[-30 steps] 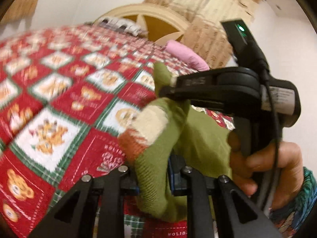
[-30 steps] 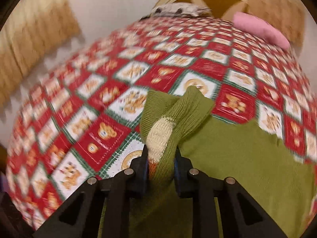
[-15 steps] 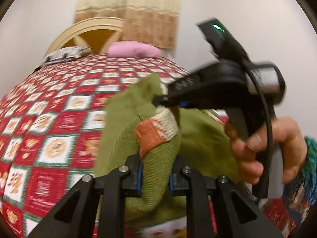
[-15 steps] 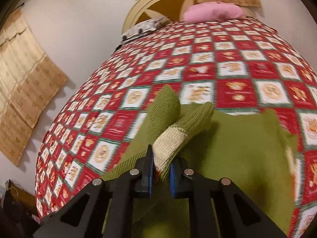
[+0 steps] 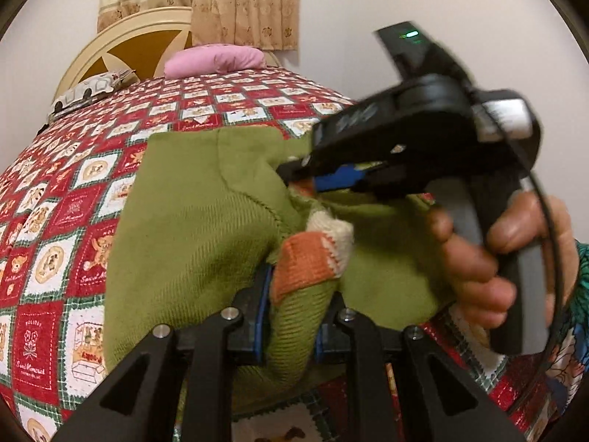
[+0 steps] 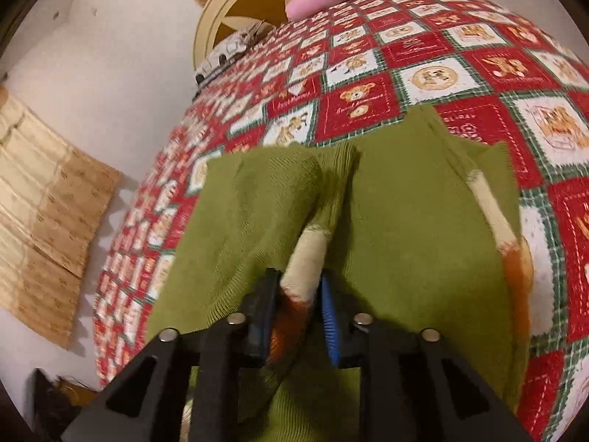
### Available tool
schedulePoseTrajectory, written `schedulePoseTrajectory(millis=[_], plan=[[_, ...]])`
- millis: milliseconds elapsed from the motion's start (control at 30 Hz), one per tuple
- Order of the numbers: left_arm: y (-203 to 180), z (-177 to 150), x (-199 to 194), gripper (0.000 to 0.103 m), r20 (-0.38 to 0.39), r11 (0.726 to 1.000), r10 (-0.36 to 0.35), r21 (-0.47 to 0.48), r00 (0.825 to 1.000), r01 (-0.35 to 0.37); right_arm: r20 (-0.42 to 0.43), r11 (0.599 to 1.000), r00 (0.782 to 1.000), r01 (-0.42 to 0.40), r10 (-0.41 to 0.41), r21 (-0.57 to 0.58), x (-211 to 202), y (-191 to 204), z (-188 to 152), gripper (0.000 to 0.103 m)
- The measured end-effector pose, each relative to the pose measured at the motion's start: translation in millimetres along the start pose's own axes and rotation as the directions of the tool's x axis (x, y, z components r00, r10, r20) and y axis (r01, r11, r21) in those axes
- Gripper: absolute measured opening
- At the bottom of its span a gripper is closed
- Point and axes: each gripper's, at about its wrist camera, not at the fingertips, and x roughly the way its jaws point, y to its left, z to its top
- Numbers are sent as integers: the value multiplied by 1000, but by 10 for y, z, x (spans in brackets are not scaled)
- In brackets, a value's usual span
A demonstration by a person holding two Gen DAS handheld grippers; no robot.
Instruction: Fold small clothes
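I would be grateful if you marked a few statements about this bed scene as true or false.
1. The left tongs are clamped on the green sweater beside its orange cuff. True.
2. A blue pillow lies at the head of the bed. False: the pillow is pink.
3. The quilt has red and white squares with green borders. True.
4. The sweater hangs from a hanger. False: it is spread over the quilt.

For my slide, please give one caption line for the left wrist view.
Left gripper clamps a green sweater by its orange-and-cream cuff above a red patchwork quilt, right gripper alongside.
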Motion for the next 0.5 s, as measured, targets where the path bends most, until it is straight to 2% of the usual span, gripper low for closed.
schedulePoseTrajectory(millis=[33, 100, 200, 267, 333, 367, 400, 500], plan=[[-2, -4, 1, 20, 1, 1000, 1, 0, 1000, -1, 24, 1000, 999, -29, 29, 11, -64, -8, 4, 54], [-43, -21, -4, 21, 3, 1000, 0, -1, 1000, 0, 46, 999, 998, -48, 48, 8, -116, 35, 10, 72], [-46, -28, -8, 21, 5, 1000, -8, -12, 1000, 8, 20, 999, 1000, -17, 18, -39, 3, 164, 33, 73], [-42, -29, -6, 22, 4, 1000, -11, -18, 1000, 11, -20, 999, 1000, 7, -8, -48, 170, 202, 47, 66], [-46, -32, -12, 22, 3, 1000, -11, -24, 1000, 11, -51, 998, 998, 19, -22, -68, 324, 238, 43, 38], [-46, -31, -11, 22, 3, 1000, -11, -26, 1000, 11, -41, 996, 999, 31, -35, -79, 348, 257, 45, 33], [-43, -29, -11, 23, 1, 999, -15, -31, 1000, 15, -27, 995, 999, 36, -39, -92, 346, 283, 45, 20], [-59, 12, -35, 20, -2, 999, -22, -33, 1000, 22, 9, 983, 997, 77, -77, -165, 237, 402, 58, 16]])
